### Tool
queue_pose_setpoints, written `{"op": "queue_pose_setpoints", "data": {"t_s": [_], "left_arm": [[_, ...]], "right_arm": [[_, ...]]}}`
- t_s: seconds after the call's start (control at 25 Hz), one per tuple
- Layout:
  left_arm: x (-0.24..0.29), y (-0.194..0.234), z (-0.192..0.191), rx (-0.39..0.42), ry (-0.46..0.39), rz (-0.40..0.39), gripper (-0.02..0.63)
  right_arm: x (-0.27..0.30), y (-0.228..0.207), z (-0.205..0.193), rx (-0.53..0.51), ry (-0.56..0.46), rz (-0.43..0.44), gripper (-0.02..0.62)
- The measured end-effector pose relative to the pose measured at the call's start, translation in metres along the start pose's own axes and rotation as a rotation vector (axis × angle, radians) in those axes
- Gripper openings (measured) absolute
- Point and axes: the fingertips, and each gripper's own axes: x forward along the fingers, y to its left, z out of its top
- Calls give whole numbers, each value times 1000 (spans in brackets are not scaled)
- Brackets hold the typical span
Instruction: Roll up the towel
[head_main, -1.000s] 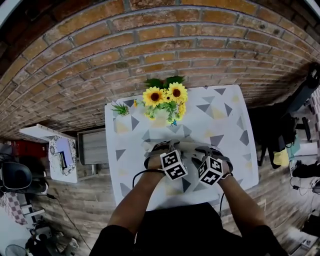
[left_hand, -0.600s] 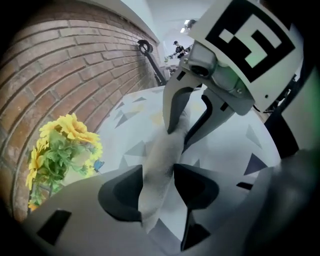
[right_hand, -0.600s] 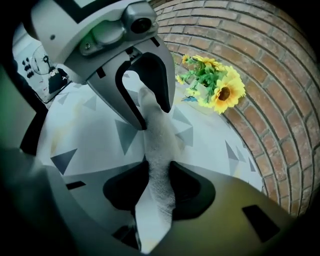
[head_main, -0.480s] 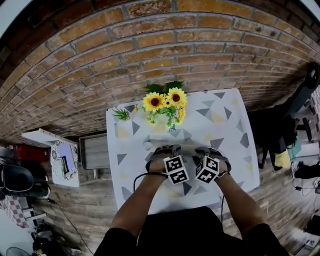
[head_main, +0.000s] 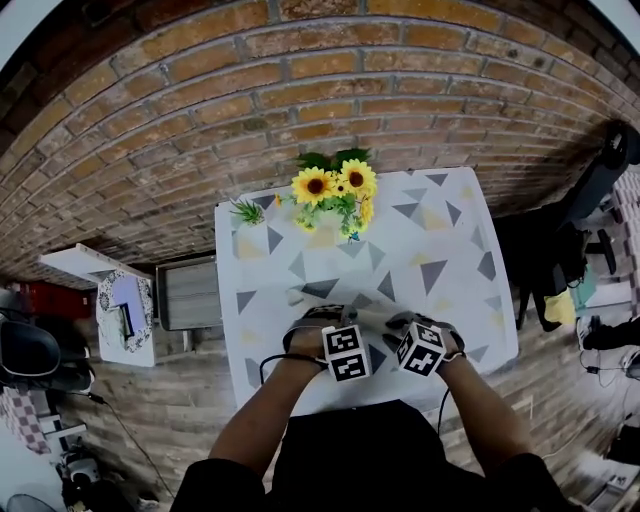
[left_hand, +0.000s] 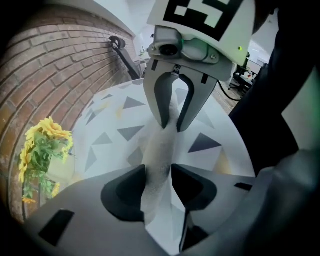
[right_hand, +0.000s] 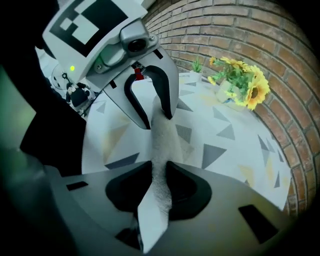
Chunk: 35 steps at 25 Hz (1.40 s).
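The left tongs (left_hand: 159, 170) and right tongs (right_hand: 159, 167) have just been closing and now pinch the towel (left_hand: 160, 145). Turn both evenly to keep the roll tight.

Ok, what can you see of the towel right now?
The towel is pale, fuzzy terry-looking cloth, gathered into one narrow ridge running between the two grippers over the triangle-patterned tablecloth. The left gripper pinches one end, the right gripper the other; both pairs of jaws have just been closing and press on it. A flatter end pokes out behind each grip. Rolled or only bunched, I can't tell.
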Motion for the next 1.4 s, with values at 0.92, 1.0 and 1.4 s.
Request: {"op": "queue_pose_setpoints", "data": {"t_s": [0.92,1.0,1.4], "left_arm": [[8,60,6,-150,-88,123,167],[8,62,5,-139,-95,159,167],[-60,55,1,-351,-251,335,166]], "right_arm": [[-51,22,-37,326,-39,-329,166],[-47,16,-38,356,-36,-364,166],[-70,-5,-2,338,-239,-359,128]]}}
